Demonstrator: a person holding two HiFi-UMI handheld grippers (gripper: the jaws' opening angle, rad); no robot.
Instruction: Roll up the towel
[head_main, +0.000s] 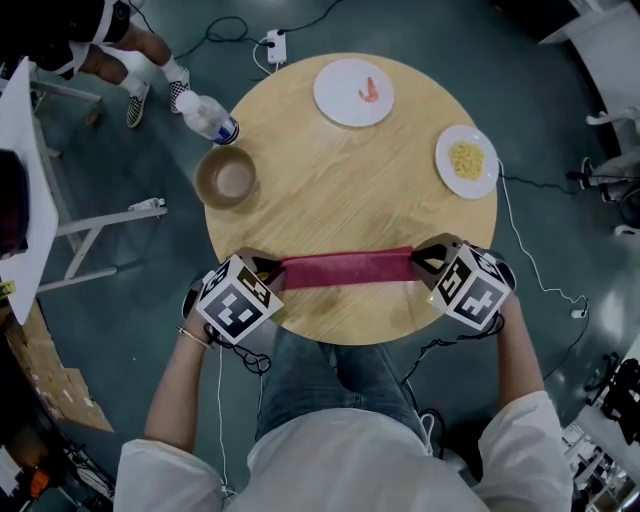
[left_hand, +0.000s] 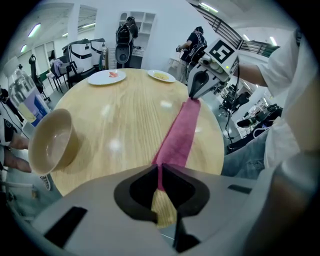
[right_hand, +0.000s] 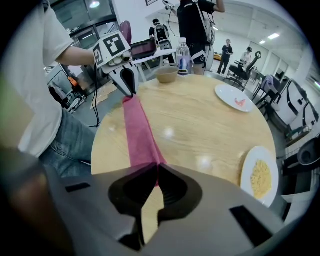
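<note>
Two ends of the red towel (head_main: 348, 268), a long, narrow cloth strip stretched flat along the near edge of the round wooden table (head_main: 330, 170), sit clamped in the left gripper (head_main: 268, 272) and right gripper (head_main: 424, 262).

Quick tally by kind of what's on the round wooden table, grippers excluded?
white round plates: 2
tan round bowl: 1
clear plastic bottle: 1
red cloth towel: 1
Total: 5
</note>
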